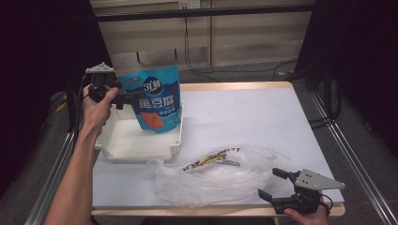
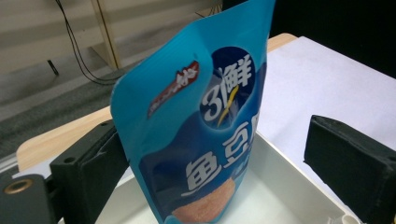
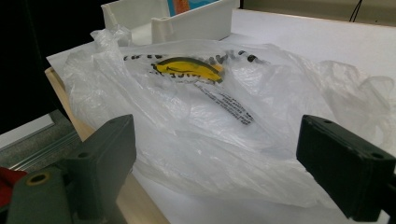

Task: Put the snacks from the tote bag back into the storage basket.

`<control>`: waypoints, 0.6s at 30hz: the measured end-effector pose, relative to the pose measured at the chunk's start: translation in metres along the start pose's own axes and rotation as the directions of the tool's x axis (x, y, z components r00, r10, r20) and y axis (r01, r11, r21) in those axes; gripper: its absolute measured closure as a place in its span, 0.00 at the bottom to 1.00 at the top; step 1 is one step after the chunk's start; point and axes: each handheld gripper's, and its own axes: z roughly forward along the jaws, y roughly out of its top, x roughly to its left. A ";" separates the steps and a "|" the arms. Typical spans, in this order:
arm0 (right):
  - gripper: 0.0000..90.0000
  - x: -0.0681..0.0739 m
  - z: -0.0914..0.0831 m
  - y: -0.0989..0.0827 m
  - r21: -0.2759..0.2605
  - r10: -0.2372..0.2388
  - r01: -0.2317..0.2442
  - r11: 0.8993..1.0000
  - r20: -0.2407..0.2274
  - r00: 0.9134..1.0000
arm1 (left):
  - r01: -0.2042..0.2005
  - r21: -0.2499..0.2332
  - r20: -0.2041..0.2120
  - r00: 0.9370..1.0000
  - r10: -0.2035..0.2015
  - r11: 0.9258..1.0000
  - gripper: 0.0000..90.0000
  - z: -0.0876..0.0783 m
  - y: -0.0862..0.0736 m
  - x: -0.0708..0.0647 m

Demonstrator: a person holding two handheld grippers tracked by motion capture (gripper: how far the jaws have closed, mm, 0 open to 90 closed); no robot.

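Note:
A blue snack pouch (image 1: 157, 101) with white lettering stands upright in a white tray (image 1: 136, 147) at the table's left. My left gripper (image 1: 123, 97) reaches in level from the left at the pouch's left edge. In the left gripper view the pouch (image 2: 201, 130) rises between the wide-apart jaws of that gripper (image 2: 219, 158); the left jaw lies close against its edge and the right jaw stands well clear. My right gripper (image 1: 273, 183) rests open near the front right edge, facing a crumpled clear plastic bag (image 1: 216, 176). The bag (image 3: 210, 107), with its yellow and black print, lies just beyond the open jaws.
The tray's near wall (image 3: 196, 23) sits just behind the bag. White table surface (image 1: 253, 117) stretches to the right and back. The wooden front edge (image 3: 140, 200) runs under my right gripper. Metal rails flank the table on both sides.

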 end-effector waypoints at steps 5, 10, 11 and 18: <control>0.13 0.001 0.000 0.000 0.000 -0.006 0.006 1.000 0.002 1.000 | -0.019 -0.036 -0.025 1.000 0.018 0.999 0.07 -0.013 -0.006 -0.006; 0.13 0.000 -0.001 0.001 -0.004 -0.001 0.001 1.000 0.017 1.000 | -0.024 -0.067 -0.032 0.999 0.022 0.997 0.08 -0.026 -0.017 -0.014; 0.13 -0.001 -0.001 0.001 -0.006 -0.008 0.008 1.000 0.017 1.000 | -0.022 -0.067 -0.025 0.999 0.021 0.997 0.08 -0.029 -0.019 -0.015; 0.13 -0.002 -0.004 0.001 -0.016 -0.003 0.004 1.000 0.024 1.000 | -0.023 -0.033 -0.019 1.000 0.023 0.999 0.06 -0.036 -0.038 -0.027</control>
